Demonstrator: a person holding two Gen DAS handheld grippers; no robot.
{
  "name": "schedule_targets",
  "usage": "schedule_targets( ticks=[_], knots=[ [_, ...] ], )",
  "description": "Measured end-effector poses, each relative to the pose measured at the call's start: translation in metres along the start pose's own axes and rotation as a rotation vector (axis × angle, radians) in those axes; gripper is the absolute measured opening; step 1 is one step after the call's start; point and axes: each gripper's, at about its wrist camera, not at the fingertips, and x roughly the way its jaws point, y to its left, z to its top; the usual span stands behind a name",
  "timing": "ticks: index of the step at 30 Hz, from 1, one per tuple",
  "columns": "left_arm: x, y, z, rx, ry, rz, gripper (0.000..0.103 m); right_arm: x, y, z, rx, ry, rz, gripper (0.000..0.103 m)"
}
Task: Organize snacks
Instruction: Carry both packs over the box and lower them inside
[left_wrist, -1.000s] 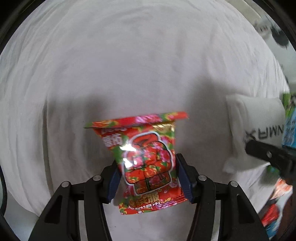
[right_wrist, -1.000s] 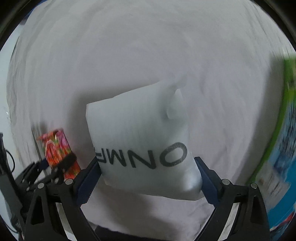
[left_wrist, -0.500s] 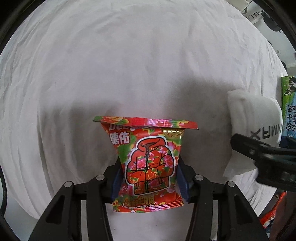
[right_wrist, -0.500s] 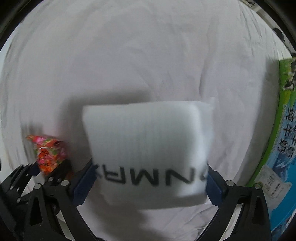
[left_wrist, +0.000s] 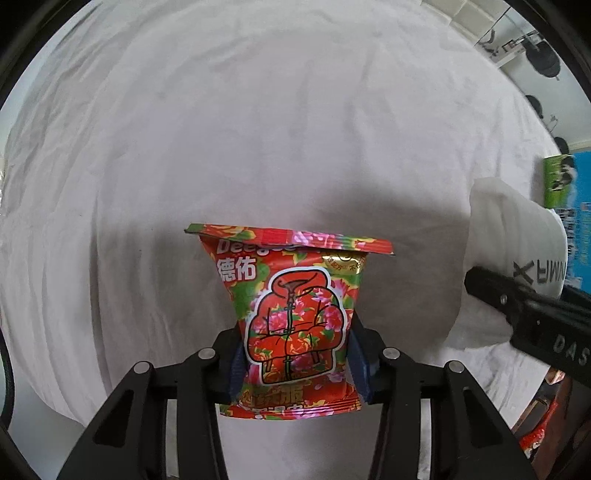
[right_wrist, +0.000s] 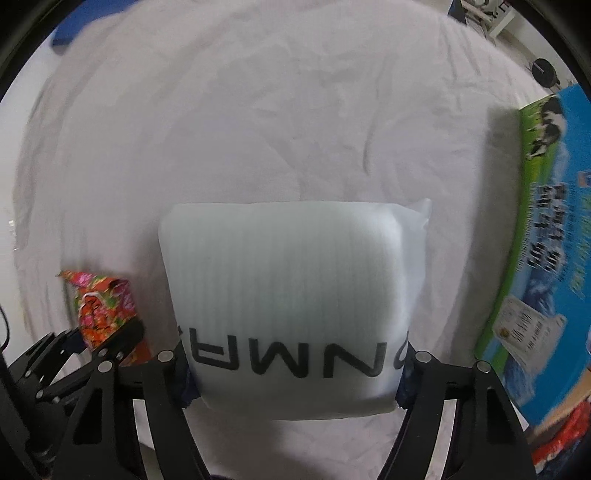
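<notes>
My left gripper (left_wrist: 295, 360) is shut on a red floral snack packet (left_wrist: 293, 314) printed with a padded jacket, held upright above the white cloth (left_wrist: 258, 129). My right gripper (right_wrist: 293, 373) is shut on a puffy white packet (right_wrist: 291, 295) with black upside-down lettering. In the left wrist view that white packet (left_wrist: 517, 254) shows at the right edge behind a black finger of the right gripper (left_wrist: 524, 306). In the right wrist view the red packet (right_wrist: 105, 302) sits at lower left in the left gripper's fingers (right_wrist: 122, 338).
A wrinkled white cloth covers the whole surface. A large blue and green carton with a cow picture (right_wrist: 546, 240) lies at the right; it shows as a carton edge (left_wrist: 565, 192) in the left view. Red packaging (right_wrist: 569, 435) lies near the lower right corner.
Both packets have swung from tilted to upright and squarer to the cameras. The carton at the right has come further into view.
</notes>
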Motion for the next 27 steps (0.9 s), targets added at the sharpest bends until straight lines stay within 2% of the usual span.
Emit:
schedule_targets(
  ticks=[7, 13, 16, 18, 20, 27],
  knots=[
    [-0.078, -0.028, -0.024, 0.055, -0.152, -0.042, 0.042, -0.087, -0.021, -0.023, -0.010, -0.127, 0.068, 0.077],
    [-0.143, -0.062, -0.042, 0.133, -0.272, -0.085, 0.042, -0.157, -0.044, -0.066, 0.035, -0.242, 0.102, 0.076],
    [-0.172, -0.088, -0.049, 0.183, -0.318, -0.111, 0.042, -0.192, -0.081, -0.080, 0.071, -0.293, 0.114, 0.076],
    [-0.186, -0.102, -0.055, 0.222, -0.341, -0.127, 0.042, -0.203, -0.096, -0.098, 0.094, -0.322, 0.118, 0.076],
    [-0.190, -0.109, -0.044, 0.257, -0.358, -0.145, 0.042, -0.217, -0.112, -0.115, 0.118, -0.347, 0.119, 0.076],
    [-0.205, -0.173, -0.059, 0.372, -0.375, -0.204, 0.042, -0.245, -0.185, -0.172, 0.203, -0.409, 0.108, 0.076]
  ],
)
